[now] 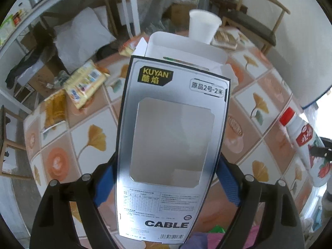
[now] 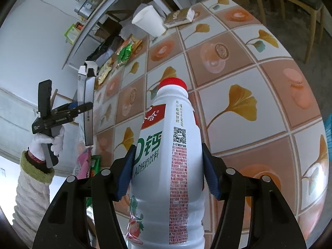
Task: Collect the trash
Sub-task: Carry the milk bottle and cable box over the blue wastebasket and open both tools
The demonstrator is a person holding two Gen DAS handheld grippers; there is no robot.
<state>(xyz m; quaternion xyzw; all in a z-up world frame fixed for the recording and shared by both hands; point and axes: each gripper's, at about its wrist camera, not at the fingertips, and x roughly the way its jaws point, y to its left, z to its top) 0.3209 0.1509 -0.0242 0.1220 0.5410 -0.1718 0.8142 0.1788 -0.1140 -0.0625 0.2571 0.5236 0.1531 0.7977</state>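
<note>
Cable box [image 1: 172, 137] clamped in left gripper [image 1: 166, 182] jaws (flap open); right gripper [image 2: 167, 174] jaws grip milk bottle [image 2: 168, 157] above table [image 2: 259, 114].

Black claw [image 2: 166, 176] arms with blue pads [image 2: 124, 178], silver screws; white glove [image 2: 53, 141], green-cuffed sleeve [image 2: 35, 170].

My left gripper [image 1: 166, 184], matt black plastic with textured blue rubbery pads [image 1: 227, 182], clamps a glossy silver cardboard cable box [image 1: 172, 137] with a clear film window. My right gripper [image 2: 167, 172] pinches a smooth white plastic milk-drink bottle [image 2: 172, 166] under its ridged red cap [image 2: 172, 83]. Below lies the shiny printed tile-pattern tablecloth [image 2: 259, 112], a matt white paper cup [image 2: 148, 21], crinkly foil snack wrappers [image 1: 86, 83], and a white cloth glove [image 2: 53, 141].
</note>
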